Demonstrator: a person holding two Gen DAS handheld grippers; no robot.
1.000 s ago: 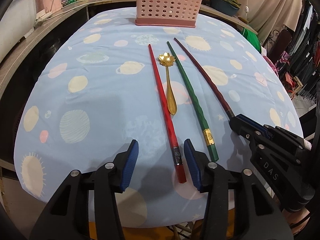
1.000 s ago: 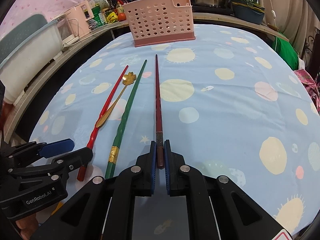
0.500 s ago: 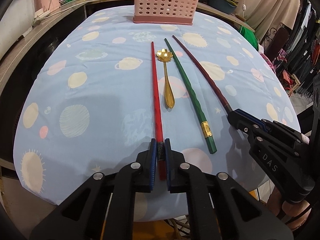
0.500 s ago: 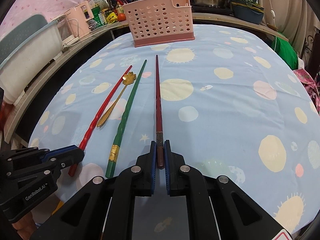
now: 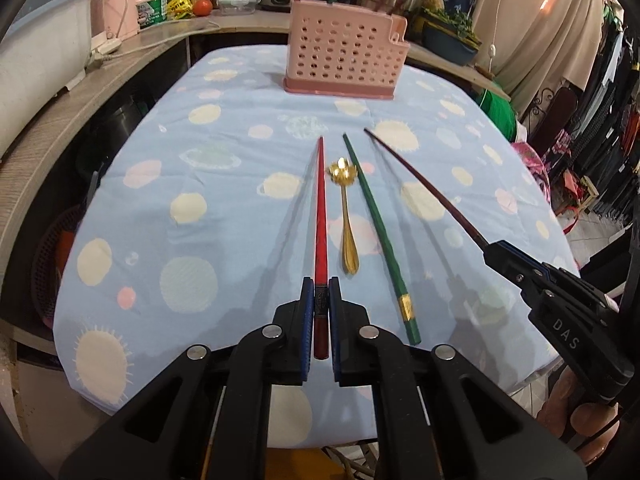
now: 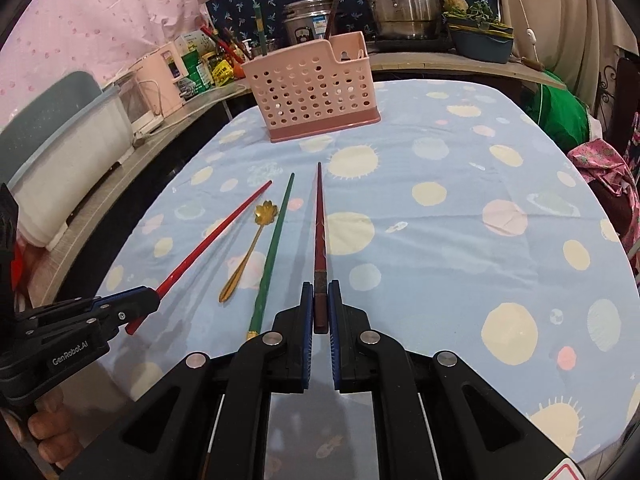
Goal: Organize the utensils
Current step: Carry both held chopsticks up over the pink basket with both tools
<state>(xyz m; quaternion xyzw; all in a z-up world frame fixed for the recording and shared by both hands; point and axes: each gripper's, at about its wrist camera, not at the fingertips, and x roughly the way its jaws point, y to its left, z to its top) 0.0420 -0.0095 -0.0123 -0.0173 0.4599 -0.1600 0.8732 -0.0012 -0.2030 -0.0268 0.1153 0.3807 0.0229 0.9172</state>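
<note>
My left gripper (image 5: pixel 321 288) is shut on the thick end of a red chopstick (image 5: pixel 320 208), which is lifted off the cloth. My right gripper (image 6: pixel 320 290) is shut on the thick end of a dark maroon chopstick (image 6: pixel 319 220), also raised. Each gripper shows in the other view: the right gripper (image 5: pixel 494 250) at the right edge, the left gripper (image 6: pixel 150 295) at the lower left. A green chopstick (image 5: pixel 376 224) and a gold flower-headed spoon (image 5: pixel 347 216) lie on the cloth between the two held sticks. A pink perforated utensil basket (image 5: pixel 344 58) stands at the far end of the table.
The table wears a blue cloth (image 5: pixel 224 184) with planet and sun prints. A wooden counter (image 5: pixel 60 120) curves along the left with a pink kettle, jars and a white bin. Pots (image 6: pixel 400 4) stand behind the basket. Clothes hang at the right.
My left gripper closed on the red chopstick, which had lain between its open jaws. Both grippers then rose, lifting the red and maroon chopsticks off the cloth.
</note>
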